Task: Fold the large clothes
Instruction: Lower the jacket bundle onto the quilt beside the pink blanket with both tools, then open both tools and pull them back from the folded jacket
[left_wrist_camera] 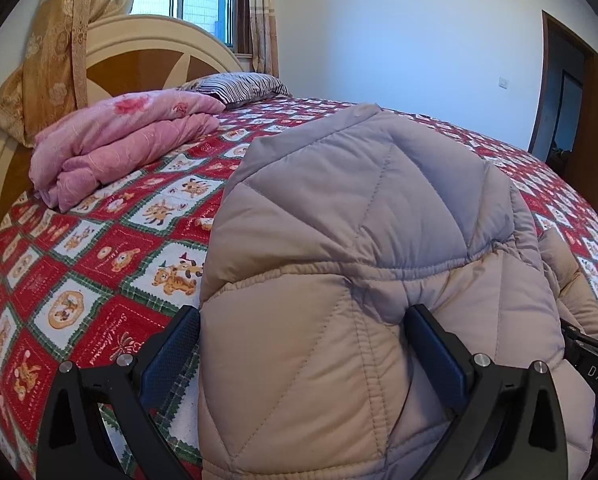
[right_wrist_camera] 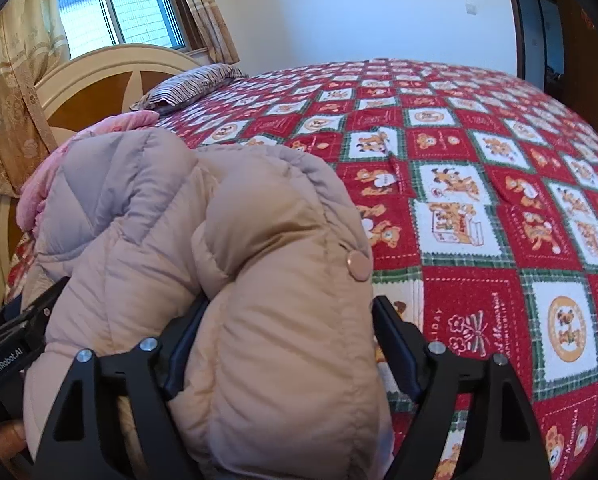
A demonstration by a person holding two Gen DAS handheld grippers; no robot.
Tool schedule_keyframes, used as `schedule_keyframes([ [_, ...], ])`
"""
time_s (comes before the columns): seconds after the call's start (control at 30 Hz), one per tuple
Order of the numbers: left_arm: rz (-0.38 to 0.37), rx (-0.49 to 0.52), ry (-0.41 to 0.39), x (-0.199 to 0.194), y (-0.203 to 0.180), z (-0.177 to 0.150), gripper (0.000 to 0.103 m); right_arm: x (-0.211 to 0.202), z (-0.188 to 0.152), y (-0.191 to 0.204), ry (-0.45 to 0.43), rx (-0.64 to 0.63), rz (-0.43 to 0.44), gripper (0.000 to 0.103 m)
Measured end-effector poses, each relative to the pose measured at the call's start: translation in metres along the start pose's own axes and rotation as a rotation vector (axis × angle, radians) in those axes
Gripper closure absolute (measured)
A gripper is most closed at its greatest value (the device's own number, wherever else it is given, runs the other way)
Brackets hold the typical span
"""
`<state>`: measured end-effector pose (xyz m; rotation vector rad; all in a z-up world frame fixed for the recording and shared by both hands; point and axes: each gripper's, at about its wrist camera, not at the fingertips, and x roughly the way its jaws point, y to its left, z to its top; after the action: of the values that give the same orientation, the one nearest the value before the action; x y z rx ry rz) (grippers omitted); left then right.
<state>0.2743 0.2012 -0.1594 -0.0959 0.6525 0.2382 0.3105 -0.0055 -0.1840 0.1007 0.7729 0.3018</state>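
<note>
We see a puffy beige quilted down jacket [left_wrist_camera: 359, 240] heaped at the lower centre of both views, on a bed under a red, white and green patchwork bedspread printed with cartoon bears [left_wrist_camera: 99, 248]. In the left wrist view, our left gripper [left_wrist_camera: 303, 332] has its black fingers on either side of a thick fold of the jacket; both pads seem to press into the padding, though the bulging fabric hides the contact, so we read it as clamped on the jacket. In the right wrist view, our right gripper [right_wrist_camera: 289, 326] stands spread wide around another roll of the jacket: the left finger lies against the fabric, the right finger [right_wrist_camera: 395, 336] stands clear of it over the bedspread, below a round copper snap button [right_wrist_camera: 358, 265]. At upper left of the left view lie a folded pink floral blanket [left_wrist_camera: 127, 140] and a striped pillow [left_wrist_camera: 243, 86]
</note>
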Motion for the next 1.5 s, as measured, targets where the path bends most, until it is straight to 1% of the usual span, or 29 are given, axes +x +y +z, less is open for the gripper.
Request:
schedule_keyframes([
  [0.1,0.003,-0.001,-0.005,0.000,0.000,-0.001,0.001,-0.001,-0.002,0.005,-0.018,-0.022,-0.034,0.021],
  [0.27,0.001,-0.005,-0.008,0.000,-0.001,-0.002,0.001,-0.001,-0.002,0.005,-0.028,-0.031,-0.062,0.019],
  [0.43,-0.008,-0.012,-0.003,0.001,0.000,-0.002,0.001,0.000,-0.002,0.004,-0.022,-0.021,-0.061,0.017],
  [0.67,0.013,0.004,-0.014,-0.001,-0.003,-0.002,0.001,0.003,-0.001,0.003,-0.019,-0.012,-0.057,0.016],
  [0.83,-0.002,-0.001,0.008,-0.002,-0.003,0.001,0.001,0.003,0.000,0.002,-0.007,-0.004,-0.051,0.015],
  [0.97,0.007,0.006,0.010,-0.005,-0.004,0.002,0.001,0.003,0.001,0.001,-0.003,-0.002,-0.057,0.012],
  [1.07,0.022,0.013,0.014,-0.009,-0.006,0.003,0.001,0.001,0.002,0.003,-0.006,-0.019,-0.076,0.012],
  [1.17,0.039,0.024,-0.002,-0.013,-0.008,0.002,0.001,-0.005,0.002,0.008,-0.037,-0.050,-0.109,0.012],
  [1.3,0.021,0.009,0.009,-0.012,-0.004,0.002,0.001,-0.004,0.001,0.007,-0.040,-0.044,-0.114,0.011],
  [1.43,0.034,0.021,0.018,-0.023,-0.005,0.006,0.001,-0.008,0.005,0.009,-0.027,-0.064,-0.120,0.011],
  [1.5,0.026,0.039,-0.006,-0.038,-0.008,0.008,0.001,-0.018,0.007,0.012,-0.042,-0.073,-0.113,0.011],
])
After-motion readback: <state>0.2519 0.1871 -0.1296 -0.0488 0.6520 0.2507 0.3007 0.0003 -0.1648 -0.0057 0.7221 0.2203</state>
